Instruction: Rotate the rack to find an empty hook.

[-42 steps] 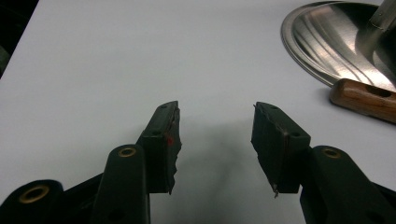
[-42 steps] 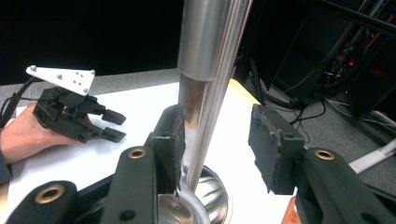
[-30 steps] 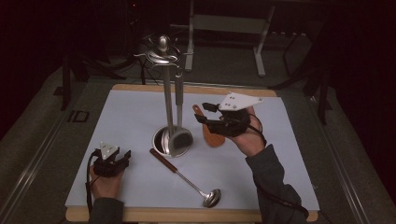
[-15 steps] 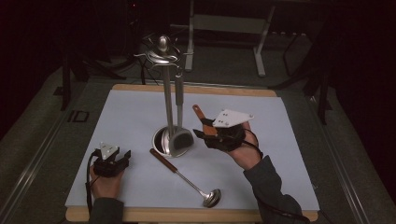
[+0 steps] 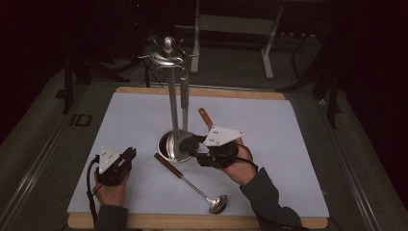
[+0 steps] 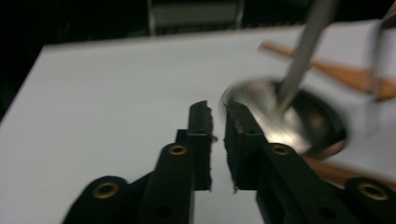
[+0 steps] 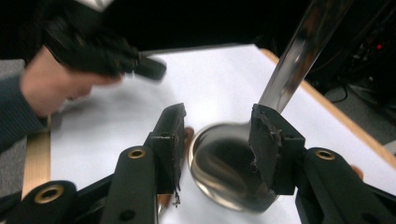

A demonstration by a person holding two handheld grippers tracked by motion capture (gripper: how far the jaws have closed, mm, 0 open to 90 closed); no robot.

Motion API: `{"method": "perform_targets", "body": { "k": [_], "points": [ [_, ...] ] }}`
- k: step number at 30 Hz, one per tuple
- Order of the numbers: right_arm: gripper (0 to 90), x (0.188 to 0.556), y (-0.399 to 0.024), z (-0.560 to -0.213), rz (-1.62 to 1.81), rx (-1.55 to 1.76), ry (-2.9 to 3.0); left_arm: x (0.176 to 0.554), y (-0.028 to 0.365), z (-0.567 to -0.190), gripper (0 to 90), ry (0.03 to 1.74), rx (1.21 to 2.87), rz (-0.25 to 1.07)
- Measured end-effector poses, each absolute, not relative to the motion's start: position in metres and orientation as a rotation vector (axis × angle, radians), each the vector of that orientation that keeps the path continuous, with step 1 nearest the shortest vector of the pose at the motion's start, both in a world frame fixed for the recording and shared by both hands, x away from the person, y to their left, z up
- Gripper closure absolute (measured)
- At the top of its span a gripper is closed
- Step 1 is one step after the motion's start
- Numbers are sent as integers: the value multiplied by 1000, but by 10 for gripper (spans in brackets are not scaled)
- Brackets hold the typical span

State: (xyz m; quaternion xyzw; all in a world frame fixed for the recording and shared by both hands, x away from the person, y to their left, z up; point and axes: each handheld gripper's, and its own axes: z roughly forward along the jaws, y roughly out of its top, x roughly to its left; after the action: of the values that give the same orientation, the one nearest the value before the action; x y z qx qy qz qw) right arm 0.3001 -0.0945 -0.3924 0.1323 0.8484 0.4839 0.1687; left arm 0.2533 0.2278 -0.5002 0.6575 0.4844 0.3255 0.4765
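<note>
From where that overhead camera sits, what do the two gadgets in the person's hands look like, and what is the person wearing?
Each hand grips a black handheld tool. The left gripper and right gripper each carry a pale grey three-cornered plate dotted with small marks, and a black cable trails back from each. Up close, the jaws are two blocky black arms with brass-coloured rivets and rough, worn black pads. The sleeves are dark grey.

In the high view, the right gripper (image 5: 192,144) at the centre of the frame covers part of the rack's round base (image 5: 166,144), so whether its fingers touch the base cannot be told. In the left gripper view, the base (image 6: 280,121) and upright rod (image 6: 306,46) at upper right are blurred, and the rod is cut off by the top edge. In the right gripper view, the other hand (image 7: 56,84) at upper left is blurred.
</note>
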Motion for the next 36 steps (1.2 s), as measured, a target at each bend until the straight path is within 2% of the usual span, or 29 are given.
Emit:
{"method": "perform_targets", "body": {
  "k": [5, 19, 32, 36],
  "points": [
    [553, 302, -97, -405, 1299, 395, 2444, 243, 219, -468, 895, 1074, 1510, 762],
    [531, 307, -135, -451, 1087, 583, 2457, 233, 193, -375, 899, 796, 1319, 830],
    [519, 315, -182, -492, 1030, 833, 2456, 247, 167, -330, 898, 699, 1278, 857],
    [514, 317, -191, -496, 1018, 882, 2450, 252, 161, -320, 898, 680, 1267, 871]
  ]
}}
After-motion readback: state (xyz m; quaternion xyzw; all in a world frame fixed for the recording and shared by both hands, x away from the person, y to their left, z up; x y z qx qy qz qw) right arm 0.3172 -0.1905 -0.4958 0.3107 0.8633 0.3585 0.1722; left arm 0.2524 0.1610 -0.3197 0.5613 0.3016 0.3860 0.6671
